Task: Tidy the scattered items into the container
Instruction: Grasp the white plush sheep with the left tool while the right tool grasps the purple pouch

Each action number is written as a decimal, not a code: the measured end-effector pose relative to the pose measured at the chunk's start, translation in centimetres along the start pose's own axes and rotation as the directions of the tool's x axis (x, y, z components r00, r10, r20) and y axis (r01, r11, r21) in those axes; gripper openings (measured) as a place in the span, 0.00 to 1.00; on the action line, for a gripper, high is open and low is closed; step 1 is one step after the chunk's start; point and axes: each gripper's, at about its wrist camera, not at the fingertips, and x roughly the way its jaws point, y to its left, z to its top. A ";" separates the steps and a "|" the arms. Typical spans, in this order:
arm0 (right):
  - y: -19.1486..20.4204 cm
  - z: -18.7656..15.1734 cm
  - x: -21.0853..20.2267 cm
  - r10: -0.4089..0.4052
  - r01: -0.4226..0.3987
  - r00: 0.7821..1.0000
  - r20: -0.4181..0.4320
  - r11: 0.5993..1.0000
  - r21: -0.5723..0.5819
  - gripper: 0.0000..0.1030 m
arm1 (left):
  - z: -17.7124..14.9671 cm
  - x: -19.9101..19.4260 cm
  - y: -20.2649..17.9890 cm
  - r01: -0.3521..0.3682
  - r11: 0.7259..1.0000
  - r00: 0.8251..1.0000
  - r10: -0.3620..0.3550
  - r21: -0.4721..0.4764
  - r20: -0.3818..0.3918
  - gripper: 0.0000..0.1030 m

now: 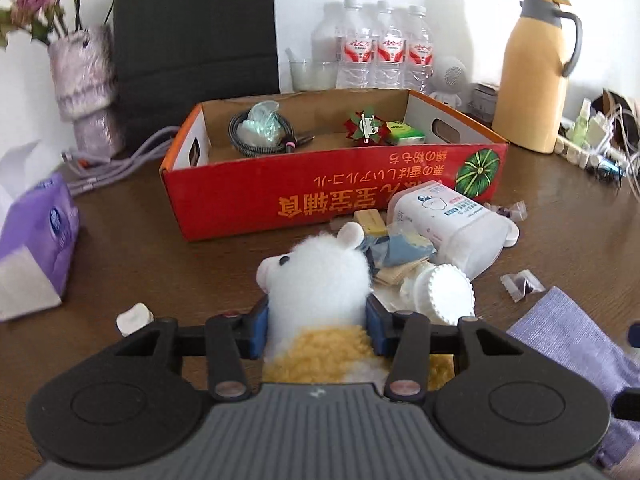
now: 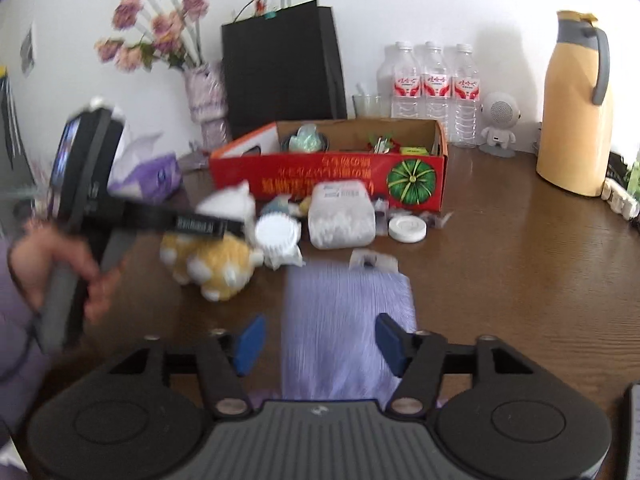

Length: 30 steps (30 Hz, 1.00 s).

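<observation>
A white and yellow plush toy [image 1: 316, 276] sits on the brown table, and my left gripper [image 1: 318, 320] is shut on its body, blue pads pressed into the fur on both sides. The right wrist view shows the same plush toy [image 2: 216, 264] under the left gripper [image 2: 208, 224], held by a hand. My right gripper [image 2: 320, 340] is open over a lilac cloth [image 2: 344, 304] lying flat between its fingers. Behind stands the red cardboard box [image 1: 320, 184], holding a coiled cable [image 1: 256, 132], a red-green pinwheel [image 1: 366, 128] and a green packet [image 1: 404, 132].
In front of the box lie a white tub [image 1: 448, 224] on its side, a ribbed-lid jar [image 1: 444, 292], packets [image 1: 400, 248] and sachets [image 1: 520, 286]. A purple tissue pack [image 1: 36, 240] sits left. Vase [image 1: 84, 88], black bag [image 1: 196, 28], water bottles [image 1: 384, 52] and yellow thermos [image 1: 536, 76] line the back.
</observation>
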 end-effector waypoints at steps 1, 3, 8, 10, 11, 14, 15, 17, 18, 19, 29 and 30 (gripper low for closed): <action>0.0 0.3 0.4 -0.001 0.001 1.000 -0.003 1.000 -0.002 0.64 | -0.1 -0.4 -0.1 -0.006 1.000 1.000 0.005 0.006 0.006 0.44; 0.2 0.4 1.5 -0.032 0.032 0.999 -0.014 0.999 -0.026 0.67 | -0.7 -1.7 0.0 -0.015 1.000 1.000 0.015 0.005 0.018 0.43; 0.2 -0.3 4.0 -0.140 0.135 0.986 -0.092 0.989 -0.055 0.60 | -3.0 -6.1 0.8 -0.009 1.000 1.000 0.010 -0.022 0.021 0.42; 0.2 -0.4 4.1 -0.139 0.133 0.987 -0.084 0.988 -0.072 0.59 | -4.2 -7.4 1.0 -0.017 1.000 1.000 0.017 -0.023 0.007 0.42; 0.2 -0.4 4.2 -0.133 0.127 0.987 -0.085 0.989 -0.072 0.59 | -4.6 -7.8 1.1 -0.018 0.999 1.000 0.018 -0.028 -0.002 0.42; 0.2 -0.1 4.4 -0.114 0.107 0.990 -0.084 0.991 -0.078 0.27 | -5.4 -8.1 1.6 -0.019 0.998 1.000 0.019 -0.058 -0.006 0.43; 0.2 0.0 4.4 -0.110 0.104 0.990 -0.086 0.992 -0.075 0.09 | -5.5 -8.1 1.8 -0.021 0.997 1.000 0.021 -0.076 0.000 0.43; 0.4 0.1 4.5 -0.116 0.110 0.989 -0.087 0.991 -0.073 0.07 | -5.4 -8.3 1.8 -0.025 0.995 0.999 0.027 -0.092 0.019 0.43; 0.5 0.1 4.5 -0.121 0.115 0.989 -0.085 0.991 -0.075 0.05 | -5.4 -8.5 1.6 -0.024 0.996 0.999 0.027 -0.090 0.032 0.43; 0.5 0.0 4.4 -0.124 0.118 0.989 -0.083 0.990 -0.076 0.05 | -5.3 -8.7 1.4 -0.019 0.996 0.999 0.023 -0.088 0.043 0.43; -0.3 0.4 0.2 -0.134 0.133 0.990 0.042 0.990 0.036 0.04 | -5.3 -9.5 0.9 0.000 0.998 0.997 0.005 -0.070 0.072 0.43; -0.6 0.5 0.2 -0.137 0.135 0.990 0.040 0.990 0.050 0.11 | -5.3 -9.5 0.9 -0.001 0.997 0.997 0.006 -0.071 0.072 0.43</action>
